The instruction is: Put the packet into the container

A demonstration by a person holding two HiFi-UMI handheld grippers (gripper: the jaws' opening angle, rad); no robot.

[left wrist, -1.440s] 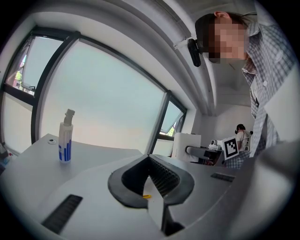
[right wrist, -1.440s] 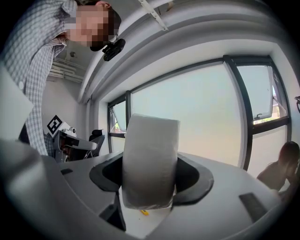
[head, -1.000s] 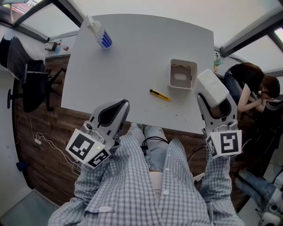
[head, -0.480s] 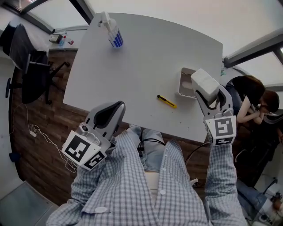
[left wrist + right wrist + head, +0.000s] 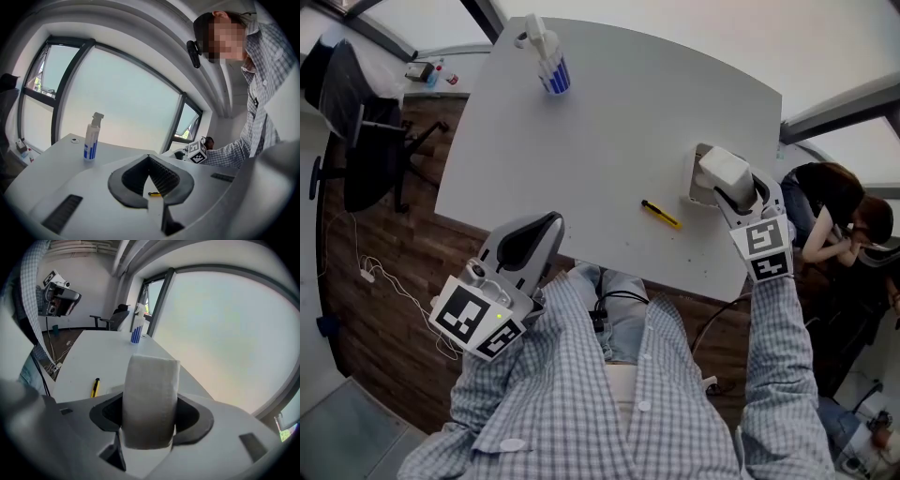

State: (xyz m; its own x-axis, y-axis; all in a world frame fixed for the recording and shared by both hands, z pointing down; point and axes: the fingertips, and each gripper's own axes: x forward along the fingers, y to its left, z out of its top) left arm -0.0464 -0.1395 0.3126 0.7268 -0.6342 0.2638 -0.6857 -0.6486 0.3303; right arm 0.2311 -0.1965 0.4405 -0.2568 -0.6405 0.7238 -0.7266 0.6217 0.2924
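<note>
Right gripper view shows the soft white packet (image 5: 150, 394) clamped between the wide-spread jaws of the right gripper (image 5: 150, 416), above the white rectangular plastic container (image 5: 695, 184) on the pale grey table (image 5: 600, 122). A yellow utility knife (image 5: 661, 215) lies near the container. The left gripper (image 5: 149, 161) is closed on nothing, at the table's near edge.

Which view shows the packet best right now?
Right gripper view: the white packet sits large at centre, clamped in the jaws of the right gripper. Head view shows it small from above, over the container. Left gripper view doesn't show it clearly.
</note>
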